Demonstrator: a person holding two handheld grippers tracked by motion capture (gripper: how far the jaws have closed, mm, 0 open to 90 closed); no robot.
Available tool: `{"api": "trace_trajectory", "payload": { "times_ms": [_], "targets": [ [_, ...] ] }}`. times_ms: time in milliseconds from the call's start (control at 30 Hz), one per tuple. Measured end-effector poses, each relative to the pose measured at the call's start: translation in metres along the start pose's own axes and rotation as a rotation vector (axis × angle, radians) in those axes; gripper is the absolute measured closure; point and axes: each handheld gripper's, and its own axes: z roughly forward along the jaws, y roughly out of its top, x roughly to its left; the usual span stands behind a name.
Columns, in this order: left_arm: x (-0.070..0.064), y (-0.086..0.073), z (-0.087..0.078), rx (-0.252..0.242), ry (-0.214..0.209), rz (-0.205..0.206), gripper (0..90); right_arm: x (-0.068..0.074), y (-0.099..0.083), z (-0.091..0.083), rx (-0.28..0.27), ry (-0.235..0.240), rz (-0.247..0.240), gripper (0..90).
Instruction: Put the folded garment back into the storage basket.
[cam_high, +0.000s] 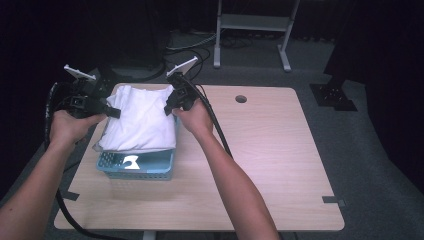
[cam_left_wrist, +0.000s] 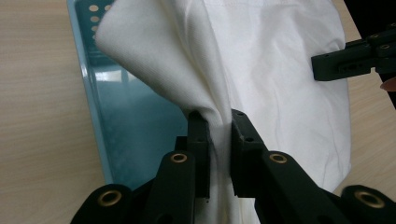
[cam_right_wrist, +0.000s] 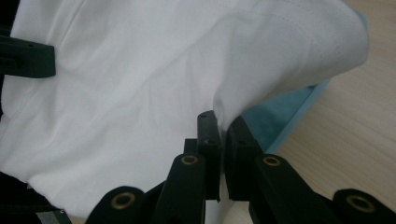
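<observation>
A folded white cloth (cam_high: 141, 116) hangs over a light blue plastic basket (cam_high: 136, 167) on the left half of the wooden table (cam_high: 270, 160). My left gripper (cam_high: 113, 112) is shut on the cloth's left edge; in the left gripper view the white cloth (cam_left_wrist: 261, 65) is pinched between the jaws of the left gripper (cam_left_wrist: 218, 122), above the basket (cam_left_wrist: 116, 116). My right gripper (cam_high: 169, 107) is shut on the cloth's right edge; in the right gripper view the cloth (cam_right_wrist: 154, 79) bunches between the jaws of the right gripper (cam_right_wrist: 222, 122), with the basket rim (cam_right_wrist: 289, 112) beside them.
A round cable hole (cam_high: 241, 99) sits near the table's far edge. Black cables (cam_high: 217, 125) trail from both grippers. A metal stand (cam_high: 252, 25) stands on the floor beyond the table. Bare wood lies right of the basket.
</observation>
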Motion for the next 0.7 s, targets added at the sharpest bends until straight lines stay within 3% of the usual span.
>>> {"api": "trace_trajectory", "payload": {
  "times_ms": [700],
  "targets": [
    [0.013,-0.006,0.012,0.023,0.015,-0.010,80.9,0.000,0.002,0.018,0.025,-0.006,0.001,86.6]
  ]
}}
